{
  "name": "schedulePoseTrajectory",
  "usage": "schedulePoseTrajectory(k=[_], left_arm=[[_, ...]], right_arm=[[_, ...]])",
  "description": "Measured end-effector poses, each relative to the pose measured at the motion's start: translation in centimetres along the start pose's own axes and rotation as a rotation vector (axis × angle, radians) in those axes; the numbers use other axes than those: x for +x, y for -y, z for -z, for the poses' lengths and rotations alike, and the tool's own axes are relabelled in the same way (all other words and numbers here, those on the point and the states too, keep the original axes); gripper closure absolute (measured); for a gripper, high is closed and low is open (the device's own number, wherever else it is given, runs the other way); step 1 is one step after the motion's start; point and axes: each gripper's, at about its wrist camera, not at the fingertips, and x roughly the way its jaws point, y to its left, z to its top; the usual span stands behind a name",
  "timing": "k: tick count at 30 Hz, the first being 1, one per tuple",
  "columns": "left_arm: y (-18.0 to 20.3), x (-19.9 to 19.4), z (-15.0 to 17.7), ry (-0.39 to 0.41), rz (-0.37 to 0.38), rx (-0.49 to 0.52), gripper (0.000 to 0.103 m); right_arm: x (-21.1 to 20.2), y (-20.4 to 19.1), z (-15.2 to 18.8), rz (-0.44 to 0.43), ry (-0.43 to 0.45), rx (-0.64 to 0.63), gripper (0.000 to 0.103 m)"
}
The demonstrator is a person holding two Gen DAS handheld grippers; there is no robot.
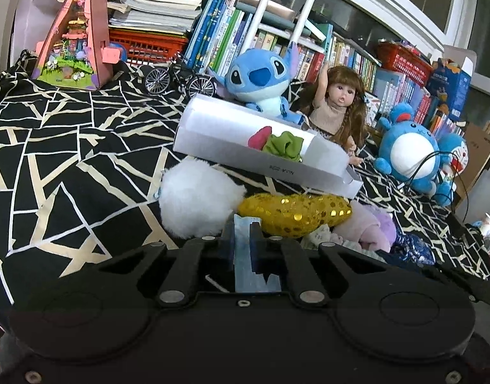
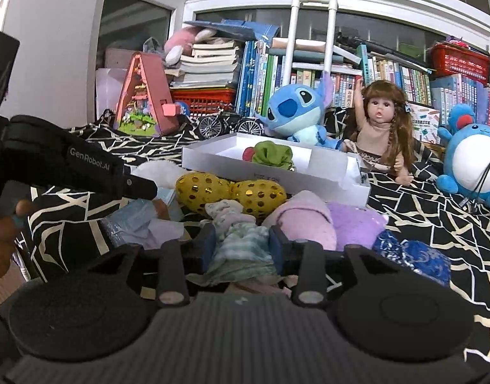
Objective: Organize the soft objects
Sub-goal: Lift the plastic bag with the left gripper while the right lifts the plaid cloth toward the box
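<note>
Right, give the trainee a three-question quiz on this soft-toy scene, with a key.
1. True or false: the white box already holds a green cloth item.
2. What does the right gripper have between its fingers?
A. the gold sequin toy
B. a pale checked cloth
C. the doll
3. Fill in: the plush just left of the doll is coloured ____.

Key: 1 true; 2 B; 3 blue.

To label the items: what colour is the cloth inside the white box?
Green cloth, beside a small red piece; the right wrist view shows it best.
</note>
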Motion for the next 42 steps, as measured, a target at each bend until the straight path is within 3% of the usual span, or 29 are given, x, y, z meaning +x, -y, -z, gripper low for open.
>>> schedulePoseTrajectory(k=[5,7,10,16,20,22,24,34,42], left_arm=[[-0.3,0.6,0.8,-0.056,0.019,-0.019,0.086],[-0.5,1.0,1.2,-0.076,0.025,-0.035,0.073],[-0.6,1.3,1.4,-0.085,0.043,-0.065,0.064],[-0.2,1.7,1.2,-0.093,0.074,-0.067,0.057],[0.1,2.1,1.3,-0.095,0.093,-0.053,0.061],[0.3,2.5,1.3,-0.098,0.087,-0.045,0.074],[0.5,2.8,1.2,-0.098,0.08,-0.035,0.08],[0.3,1.7,0.1,-0.041,0.05,-0.009,0.082],[-0.4,0.3,-1.1,0.012,0.028,-0.009,0.082]], right_arm=[[0.7,-0.2,0.1,0.003,-0.015,-0.006,0.049],[0.8,-0.2,0.1,0.004,-0.018,-0.004,0.048],[0.9,-0.2,0.2,0.004,-0.02,0.001,0.048],[1.0,-0.2,0.2,0.007,-0.018,0.004,0.047],[1.2,-0.2,0.3,0.005,-0.02,0.012,0.048],[1.3,-0.2,0.3,0.005,-0.021,0.012,0.048],[1.3,-0.2,0.3,0.01,-0.019,0.01,0.048],[0.9,0.2,0.3,0.01,0.016,0.042,0.062],[0.2,0.1,-0.2,0.035,0.069,0.021,0.065]])
